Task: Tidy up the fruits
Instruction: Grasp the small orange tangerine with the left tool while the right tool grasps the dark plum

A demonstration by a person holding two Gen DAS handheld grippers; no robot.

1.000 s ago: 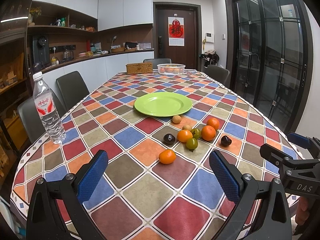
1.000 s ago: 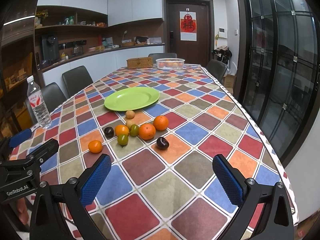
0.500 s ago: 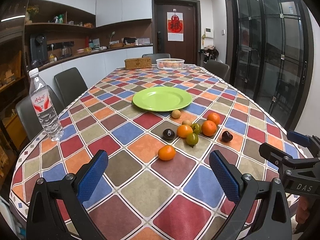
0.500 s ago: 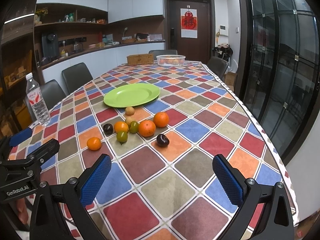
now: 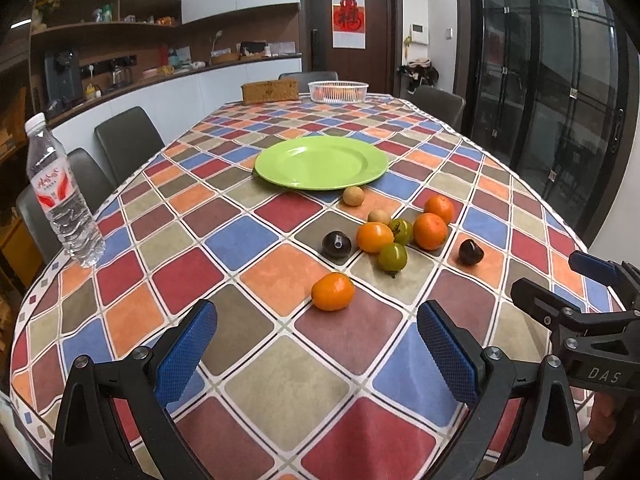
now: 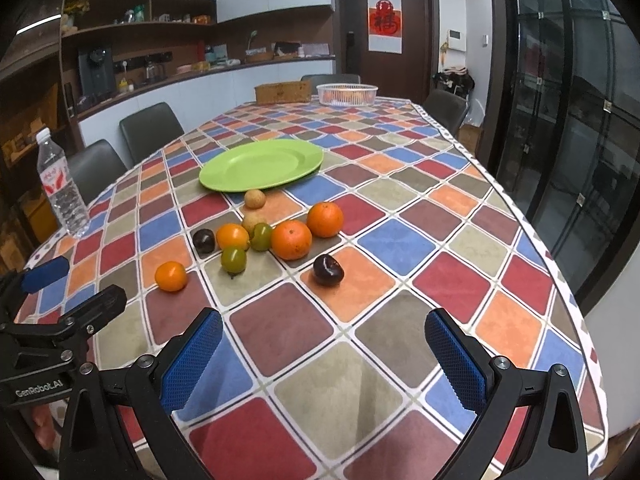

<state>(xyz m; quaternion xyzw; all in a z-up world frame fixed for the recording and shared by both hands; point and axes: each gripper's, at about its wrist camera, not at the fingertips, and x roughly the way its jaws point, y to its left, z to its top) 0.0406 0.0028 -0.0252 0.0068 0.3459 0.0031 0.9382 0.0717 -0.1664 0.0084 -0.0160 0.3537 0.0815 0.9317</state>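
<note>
Fruits point(image 5: 394, 236) loose on checkered surface point(image 5: 280, 380), clustered just near of empty green plate point(image 5: 320, 162) (one orange point(image 5: 333, 291) strays nearest). Left tool point(image 5: 316, 350) and right tool point(image 6: 324, 350) both spread wide, gripping nothing, low over near edge. Water bottle point(image 5: 60, 196) far left.

both hand-held grippers seemingly nearer fruits point(image 5: 396, 236); nothing on table shifted.

The right tool point(image 5: 600, 376) reads "DAS"; the left tool point(image 6: 44, 390) reads "GenRobot.AI". The door poster point(image 6: 384, 23) bears a red Chinese character.
</note>
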